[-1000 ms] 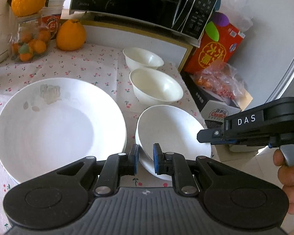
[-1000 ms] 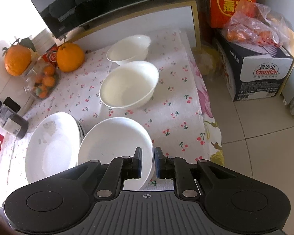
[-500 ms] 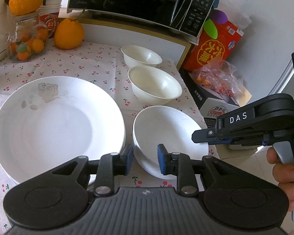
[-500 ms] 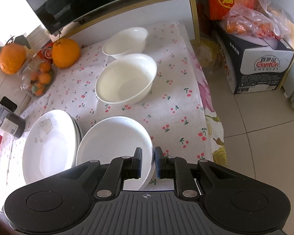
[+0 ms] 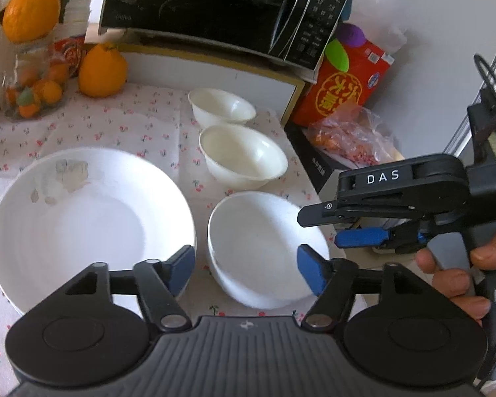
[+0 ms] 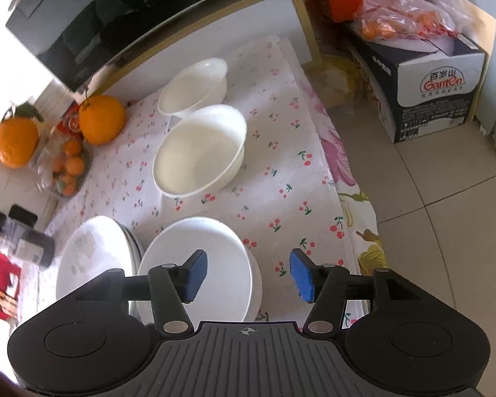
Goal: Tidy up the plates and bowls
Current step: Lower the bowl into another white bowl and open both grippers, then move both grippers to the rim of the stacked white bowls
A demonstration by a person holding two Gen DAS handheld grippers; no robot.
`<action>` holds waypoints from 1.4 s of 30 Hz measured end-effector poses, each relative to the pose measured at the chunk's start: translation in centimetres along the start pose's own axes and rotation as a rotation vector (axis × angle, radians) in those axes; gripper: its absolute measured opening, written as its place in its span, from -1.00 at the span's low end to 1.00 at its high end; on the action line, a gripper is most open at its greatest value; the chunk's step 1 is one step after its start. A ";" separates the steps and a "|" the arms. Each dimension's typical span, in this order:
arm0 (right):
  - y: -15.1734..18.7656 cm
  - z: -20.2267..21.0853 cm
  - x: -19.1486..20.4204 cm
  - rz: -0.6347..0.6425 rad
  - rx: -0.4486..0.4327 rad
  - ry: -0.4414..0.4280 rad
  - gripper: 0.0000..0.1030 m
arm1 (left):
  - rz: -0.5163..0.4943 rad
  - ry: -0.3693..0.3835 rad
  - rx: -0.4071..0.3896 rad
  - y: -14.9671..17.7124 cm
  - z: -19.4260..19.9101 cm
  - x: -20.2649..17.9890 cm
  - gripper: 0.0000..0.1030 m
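A stack of large white plates (image 5: 82, 218) (image 6: 92, 258) lies at the near left of the cherry-print tablecloth. A stack of small deep plates (image 5: 264, 248) (image 6: 201, 264) sits right of it. Two white bowls stand behind in a row: the middle bowl (image 5: 243, 160) (image 6: 201, 152) and the far bowl (image 5: 221, 107) (image 6: 191, 86). My left gripper (image 5: 246, 269) is open and empty, its jaws straddling the small stack's near rim. My right gripper (image 6: 248, 271) is open and empty above that stack's right edge; it also shows in the left wrist view (image 5: 363, 225).
A black microwave (image 5: 221, 10) on a shelf overhangs the table's back. Large oranges (image 5: 101, 69) and a jar of small oranges (image 5: 33, 92) stand at the back left. Boxes (image 6: 423, 79) and a bag of fruit (image 6: 410, 10) sit on the floor beyond the table's right edge (image 6: 344, 178).
Both grippers have opened from shut; the left began opening half a second ago. Both views have shifted slightly nearer the small plate stack. The dishes have not moved.
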State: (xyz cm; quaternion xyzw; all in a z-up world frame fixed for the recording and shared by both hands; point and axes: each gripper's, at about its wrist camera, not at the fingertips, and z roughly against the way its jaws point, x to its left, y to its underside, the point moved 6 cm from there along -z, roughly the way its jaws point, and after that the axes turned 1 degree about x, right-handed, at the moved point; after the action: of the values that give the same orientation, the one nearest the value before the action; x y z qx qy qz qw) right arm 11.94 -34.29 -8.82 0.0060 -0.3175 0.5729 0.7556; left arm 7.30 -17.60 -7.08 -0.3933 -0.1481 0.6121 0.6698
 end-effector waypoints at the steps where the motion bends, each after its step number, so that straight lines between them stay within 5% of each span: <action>1: -0.2 0.1 -0.1 -0.010 -0.013 -0.001 0.19 | -0.004 0.003 -0.005 -0.3 0.1 -0.1 0.38; 7: -1.7 1.0 -0.7 -0.100 -0.098 -0.034 0.43 | -0.027 0.000 -0.016 -2.7 -0.4 0.1 0.80; 13: -2.7 0.6 -1.3 -0.153 -0.134 -0.027 0.60 | -0.053 -0.062 0.005 -4.7 -2.5 1.4 0.99; 20: -3.7 -0.6 -1.6 -0.218 -0.156 -0.009 0.73 | -0.001 -0.111 0.073 -6.0 -6.2 3.6 0.99; 26: -4.6 -2.2 -1.3 -0.232 -0.164 0.005 0.73 | -0.005 -0.136 0.049 -7.6 -7.7 4.2 0.98; 35: -6.1 -4.6 -0.6 -0.283 -0.166 -0.001 0.73 | -0.037 -0.107 0.066 -9.3 -10.0 4.4 0.79; 42: -6.6 -6.0 0.5 -0.252 -0.158 0.018 0.69 | -0.037 -0.087 0.116 -9.1 -12.0 4.6 0.08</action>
State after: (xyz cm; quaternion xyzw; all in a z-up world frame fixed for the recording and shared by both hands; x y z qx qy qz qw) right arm 20.58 -33.90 -11.07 -0.0190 -0.3517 0.4468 0.8224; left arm 22.87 -16.90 -9.70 -0.3241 -0.1486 0.6237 0.6956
